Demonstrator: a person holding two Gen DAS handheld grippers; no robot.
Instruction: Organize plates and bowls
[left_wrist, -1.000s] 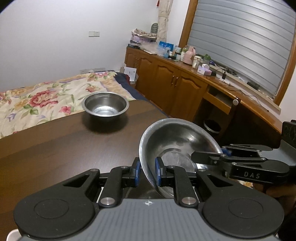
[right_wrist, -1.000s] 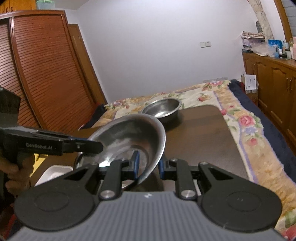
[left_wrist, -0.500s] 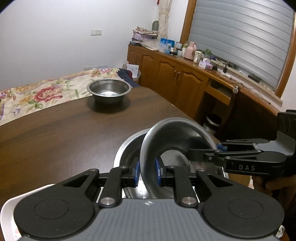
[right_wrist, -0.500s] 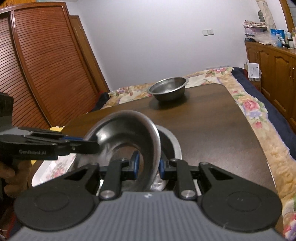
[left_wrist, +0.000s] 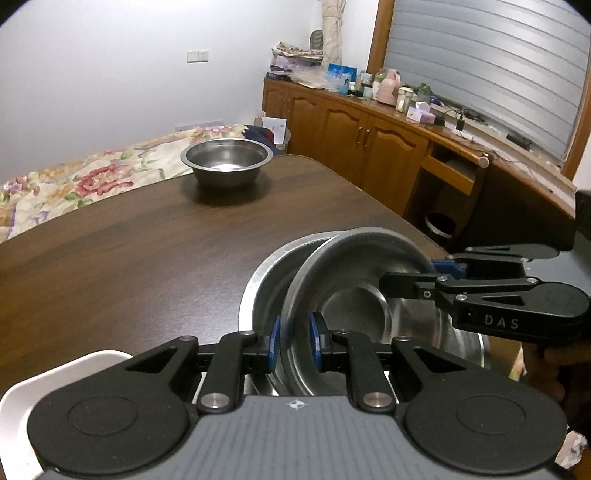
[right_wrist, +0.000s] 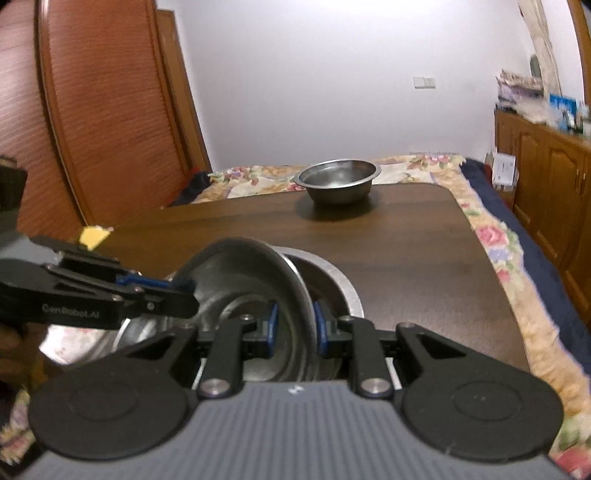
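Observation:
A steel bowl hangs tilted between both grippers, its lower part inside a wider steel bowl that rests on the dark wooden table. My left gripper is shut on the near rim in its own view. My right gripper is shut on the opposite rim. A third steel bowl stands upright and alone at the far end of the table.
A white plate with a floral print lies left of the stacked bowls. A bed with a floral cover borders the table's far side. Wooden cabinets run along the right, and a wardrobe stands at the left.
Both grippers have brought the held bowl down and toward the near side, from above the table into the wider bowl. The far bowl has stayed where it was.

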